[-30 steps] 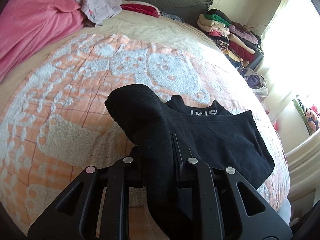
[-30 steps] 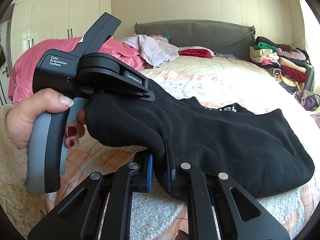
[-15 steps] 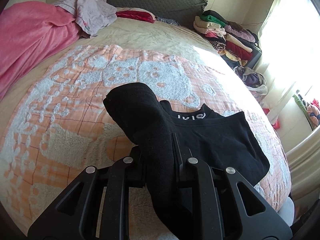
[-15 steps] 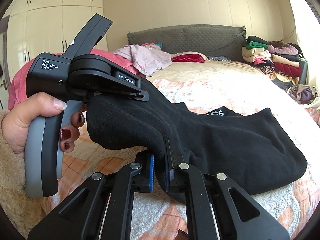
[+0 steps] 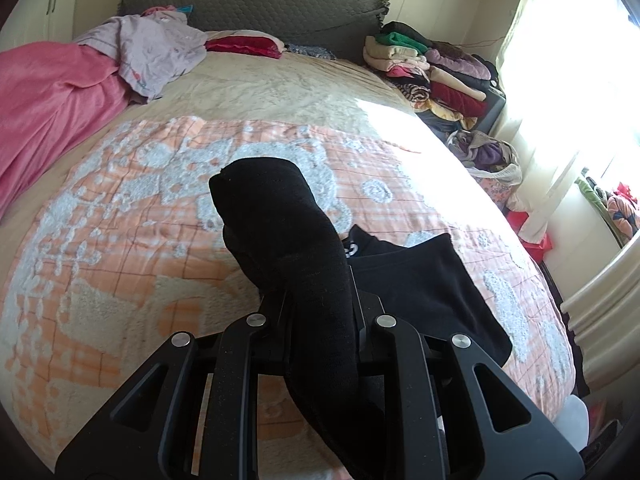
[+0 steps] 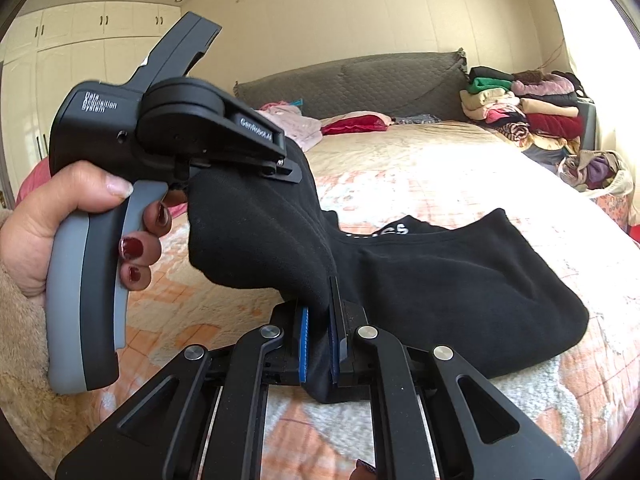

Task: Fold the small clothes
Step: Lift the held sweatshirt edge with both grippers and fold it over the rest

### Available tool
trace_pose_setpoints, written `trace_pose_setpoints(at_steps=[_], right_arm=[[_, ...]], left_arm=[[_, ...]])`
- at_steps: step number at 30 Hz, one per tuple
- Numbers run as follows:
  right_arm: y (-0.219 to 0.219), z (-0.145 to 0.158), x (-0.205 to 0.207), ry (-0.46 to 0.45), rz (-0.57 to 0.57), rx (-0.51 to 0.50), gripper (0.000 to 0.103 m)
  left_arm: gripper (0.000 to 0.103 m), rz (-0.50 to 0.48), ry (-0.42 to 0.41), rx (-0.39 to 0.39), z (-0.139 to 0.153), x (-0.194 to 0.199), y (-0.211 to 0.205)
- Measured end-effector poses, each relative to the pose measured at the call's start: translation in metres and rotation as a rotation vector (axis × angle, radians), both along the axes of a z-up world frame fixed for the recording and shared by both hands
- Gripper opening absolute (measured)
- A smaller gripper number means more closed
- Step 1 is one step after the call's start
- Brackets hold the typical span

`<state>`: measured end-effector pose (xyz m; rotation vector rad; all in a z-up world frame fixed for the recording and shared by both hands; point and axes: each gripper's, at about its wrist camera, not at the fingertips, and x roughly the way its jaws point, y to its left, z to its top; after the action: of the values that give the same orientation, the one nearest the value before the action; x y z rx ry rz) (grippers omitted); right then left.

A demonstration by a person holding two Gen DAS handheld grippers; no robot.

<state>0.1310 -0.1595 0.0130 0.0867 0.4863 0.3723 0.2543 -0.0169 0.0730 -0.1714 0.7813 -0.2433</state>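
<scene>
Right wrist view: right gripper (image 6: 318,340) clamped on a near edge of the black garment (image 6: 460,280), blue pads pressed on cloth.
Left wrist view: left gripper (image 5: 320,312) clamped on a bunched end of the same garment (image 5: 420,276), cloth draped forward over the jaws.
Left hand (image 6: 48,220): wrapped round the left gripper's handle, at the left of the right wrist view.
Garment position: lifted at both gripped edges, far portion resting on the orange patterned blanket (image 5: 120,248).
Step judged: carrying the near edge over toward the far side for a fold.
Advice: keep both grips level, edges aligned, cloth taut; release only once laid flat.
Surroundings: stacked clothes (image 6: 520,112) far right, well apart.
</scene>
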Motion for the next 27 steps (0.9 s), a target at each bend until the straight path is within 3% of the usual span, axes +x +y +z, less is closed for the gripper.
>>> trace_pose_setpoints(at_steps=[13, 27], right_arm=[[-0.042, -0.003, 0.007, 0.044, -0.057, 0.041, 0.007], [-0.083, -0.028, 0.023, 0.105, -0.146, 0.108, 0.007]], left_arm=[[0.017, -0.049, 0.01, 0.018, -0.002, 0.016, -0.063], [0.018, -0.119, 0.058, 0.08, -0.027, 0.04, -0.132]])
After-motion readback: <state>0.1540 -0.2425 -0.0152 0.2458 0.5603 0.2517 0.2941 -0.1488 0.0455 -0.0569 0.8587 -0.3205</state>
